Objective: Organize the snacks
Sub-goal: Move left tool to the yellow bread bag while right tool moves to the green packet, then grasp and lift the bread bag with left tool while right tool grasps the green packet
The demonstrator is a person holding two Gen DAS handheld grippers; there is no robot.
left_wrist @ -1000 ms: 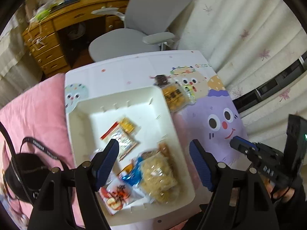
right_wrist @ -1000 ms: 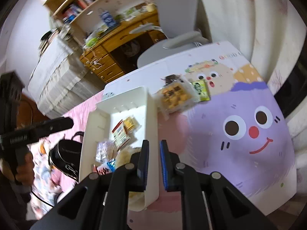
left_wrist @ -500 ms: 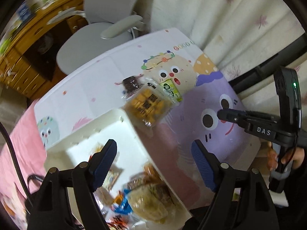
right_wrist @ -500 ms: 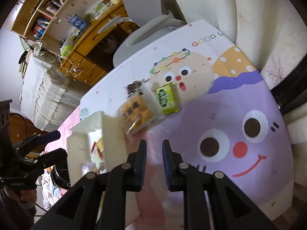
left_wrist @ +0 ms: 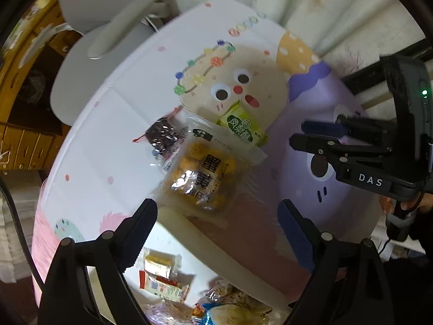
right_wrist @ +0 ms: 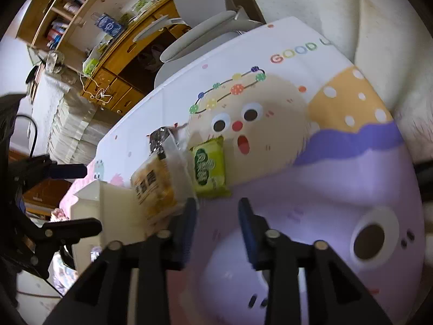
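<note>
The right gripper (right_wrist: pixel 216 211) has its jaws parted with nothing between them, low over the purple part of the table (right_wrist: pixel 311 178). It points at the green pack (right_wrist: pixel 209 169) just ahead, which lies flat and free on top, so that looks the easier first pick. The left gripper (left_wrist: pixel 216 214) is spread wide and holds nothing either. It hangs above the near corner of the white bin (left_wrist: pixel 173 230), facing the yellow bag (left_wrist: pixel 201 180). That bag leans with its lower edge on the bin's rim and its top edge on the green pack, so lifting the green one may let it slide. A dark packet (left_wrist: pixel 163 135) lies just beyond the bag, touching it on the far left side. Three snacks thus wait on the table, bunched beside the bin. Inside the bin, several wrapped snacks (left_wrist: pixel 162 276) already lie loose, so I judge the sorting well along. Keeping one tool on each side of the pile lets either reach without crossing
</note>
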